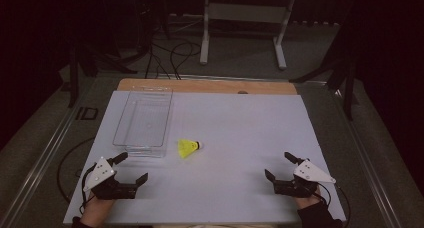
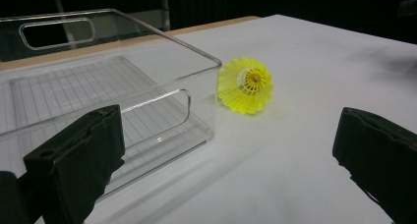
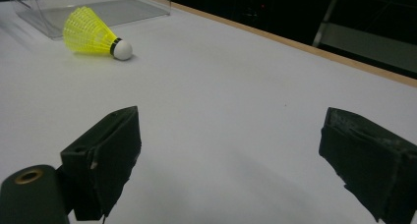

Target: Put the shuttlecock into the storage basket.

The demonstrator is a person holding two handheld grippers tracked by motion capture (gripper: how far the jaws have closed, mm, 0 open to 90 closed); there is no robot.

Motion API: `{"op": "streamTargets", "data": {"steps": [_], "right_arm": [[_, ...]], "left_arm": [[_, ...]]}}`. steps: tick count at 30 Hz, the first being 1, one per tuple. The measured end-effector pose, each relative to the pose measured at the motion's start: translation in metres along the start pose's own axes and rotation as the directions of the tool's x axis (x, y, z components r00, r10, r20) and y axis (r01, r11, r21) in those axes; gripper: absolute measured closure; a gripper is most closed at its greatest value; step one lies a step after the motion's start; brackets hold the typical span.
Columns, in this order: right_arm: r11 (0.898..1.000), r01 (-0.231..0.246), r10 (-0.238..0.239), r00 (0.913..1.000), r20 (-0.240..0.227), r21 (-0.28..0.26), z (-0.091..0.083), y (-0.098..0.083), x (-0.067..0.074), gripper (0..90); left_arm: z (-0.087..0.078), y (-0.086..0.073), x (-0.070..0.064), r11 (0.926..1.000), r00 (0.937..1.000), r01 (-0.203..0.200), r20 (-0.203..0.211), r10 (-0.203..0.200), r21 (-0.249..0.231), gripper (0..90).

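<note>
Status: no step completed. The yellow shuttlecock lies on its side on the white table, just beside the near right corner of the clear bin, outside it. The left gripper and right gripper rest near the table's near edge, jaws spread wide, holding nothing. Remaining, by judgement: grasp the shuttlecock and place it in the bin

Room: I see it dark, black walls all round.
Floor: grey, black cables trailing across it.
Furniture: a white metal stand behind the white tabletop, whose far edge is wood.
</note>
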State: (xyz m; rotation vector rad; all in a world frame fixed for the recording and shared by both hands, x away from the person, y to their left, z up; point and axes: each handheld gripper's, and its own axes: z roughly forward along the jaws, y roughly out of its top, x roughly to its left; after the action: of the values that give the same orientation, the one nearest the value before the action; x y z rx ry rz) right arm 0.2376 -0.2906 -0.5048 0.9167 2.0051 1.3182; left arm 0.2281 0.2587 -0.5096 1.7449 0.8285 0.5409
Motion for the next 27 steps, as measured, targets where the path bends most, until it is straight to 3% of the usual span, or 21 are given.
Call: {"op": "streamTargets", "data": {"steps": [12, 19, 27], "right_arm": [[1.000, 0.016, -0.016, 0.9999, -0.006, 0.001, 0.0007, -0.0012, 0.0020, 8.7], [1.000, -0.010, 0.010, 0.9999, 0.000, -0.011, -0.0012, -0.0010, -0.0003, 8.7], [1.000, 0.002, -0.002, 1.0000, 0.009, -0.016, -0.0012, -0.0004, 0.0002, 8.7]], "left_arm": [[0.0007, -0.0002, -0.0006, 0.9999, 0.9999, 0.004, 0.011, -0.005, 0.015, 0.0], [0.0018, -0.0002, -0.0016, 0.9997, 0.9998, 0.008, 0.018, -0.008, 0.025, 0.0], [0.0029, 0.0025, -0.0045, 0.9993, 0.9997, 0.006, 0.024, -0.007, 0.036, 0.0]]}}
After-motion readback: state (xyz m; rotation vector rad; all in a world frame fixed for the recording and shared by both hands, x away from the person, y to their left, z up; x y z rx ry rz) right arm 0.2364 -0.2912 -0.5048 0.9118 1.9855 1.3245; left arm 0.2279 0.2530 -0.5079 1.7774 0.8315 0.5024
